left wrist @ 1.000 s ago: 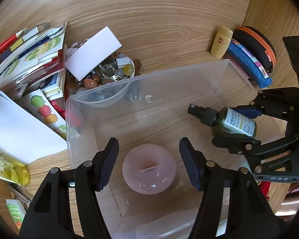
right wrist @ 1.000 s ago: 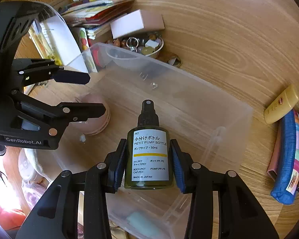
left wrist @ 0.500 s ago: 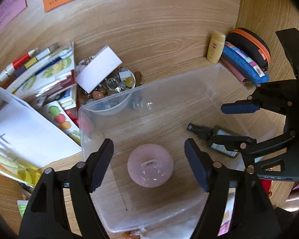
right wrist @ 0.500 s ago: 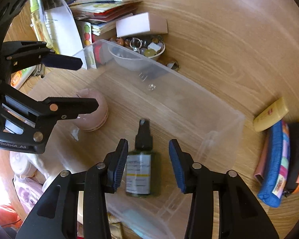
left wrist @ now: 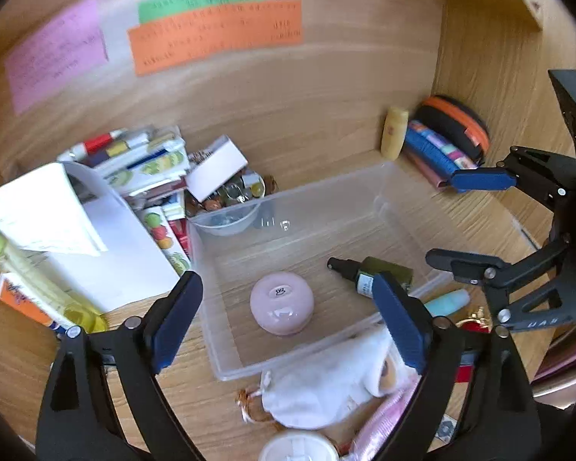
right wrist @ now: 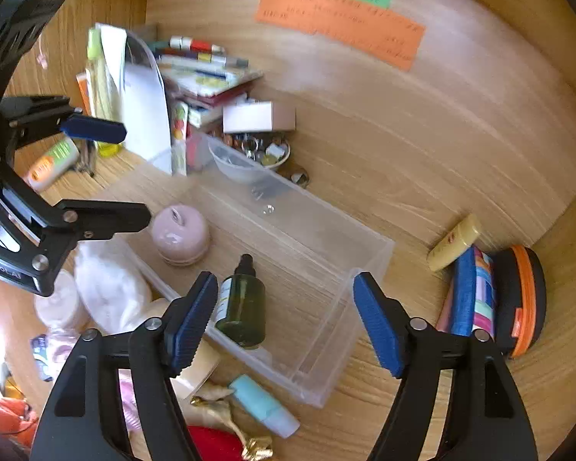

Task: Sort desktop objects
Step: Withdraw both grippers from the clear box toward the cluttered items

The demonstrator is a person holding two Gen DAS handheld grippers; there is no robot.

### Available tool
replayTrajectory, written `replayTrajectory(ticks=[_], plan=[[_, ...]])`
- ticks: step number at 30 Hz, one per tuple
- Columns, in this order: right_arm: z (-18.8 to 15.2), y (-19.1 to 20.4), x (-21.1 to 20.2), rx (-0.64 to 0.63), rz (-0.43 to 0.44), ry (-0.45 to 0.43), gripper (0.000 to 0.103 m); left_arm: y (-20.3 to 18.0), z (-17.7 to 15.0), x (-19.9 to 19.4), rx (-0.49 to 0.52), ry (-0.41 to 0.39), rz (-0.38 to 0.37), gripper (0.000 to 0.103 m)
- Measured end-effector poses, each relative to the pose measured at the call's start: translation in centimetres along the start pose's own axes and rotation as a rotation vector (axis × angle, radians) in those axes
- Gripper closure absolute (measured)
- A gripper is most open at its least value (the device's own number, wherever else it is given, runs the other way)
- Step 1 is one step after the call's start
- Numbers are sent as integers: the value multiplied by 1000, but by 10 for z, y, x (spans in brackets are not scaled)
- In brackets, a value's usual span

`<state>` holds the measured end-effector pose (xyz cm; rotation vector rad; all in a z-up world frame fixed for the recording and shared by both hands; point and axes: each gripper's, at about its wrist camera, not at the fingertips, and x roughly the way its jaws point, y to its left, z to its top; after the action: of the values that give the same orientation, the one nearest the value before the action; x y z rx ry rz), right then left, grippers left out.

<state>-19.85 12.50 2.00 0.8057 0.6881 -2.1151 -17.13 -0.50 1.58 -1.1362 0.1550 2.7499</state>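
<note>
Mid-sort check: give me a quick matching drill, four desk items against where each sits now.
Items:
1. dark green pump bottle
2. pale blue tube
3. yellow lotion tube
4. white drawstring pouch

Places:
A. outside the clear plastic bin, by its near wall
B. beside the blue pencil case
C. lying inside the bin, next to the pink round case
D. desk, in front of the bin, below the left gripper

Pairs: 1-C, 2-A, 3-B, 4-D

bin [left wrist: 364, 192] right half free; obstacles: jar [left wrist: 281, 302], bottle [left wrist: 380, 272]; clutter rings rim
</note>
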Motion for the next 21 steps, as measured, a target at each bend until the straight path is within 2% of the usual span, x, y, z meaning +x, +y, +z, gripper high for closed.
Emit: replayTrajectory(ticks=[2, 11, 16, 21], plan=[[-3, -1, -13, 25, -2, -36, 20, 0, -4, -14, 3, -30, 9, 10], [-25, -9, -63, 93, -11, -167, 16, 9, -36, -59, -34, -137, 62, 5], [-50, -7, -76, 110, -32, -194, 12, 22, -65, -71, -88, -156, 67, 5], [-80, -1, -73, 145, -52, -183, 9, 32, -92, -73, -136, -152, 96, 5]])
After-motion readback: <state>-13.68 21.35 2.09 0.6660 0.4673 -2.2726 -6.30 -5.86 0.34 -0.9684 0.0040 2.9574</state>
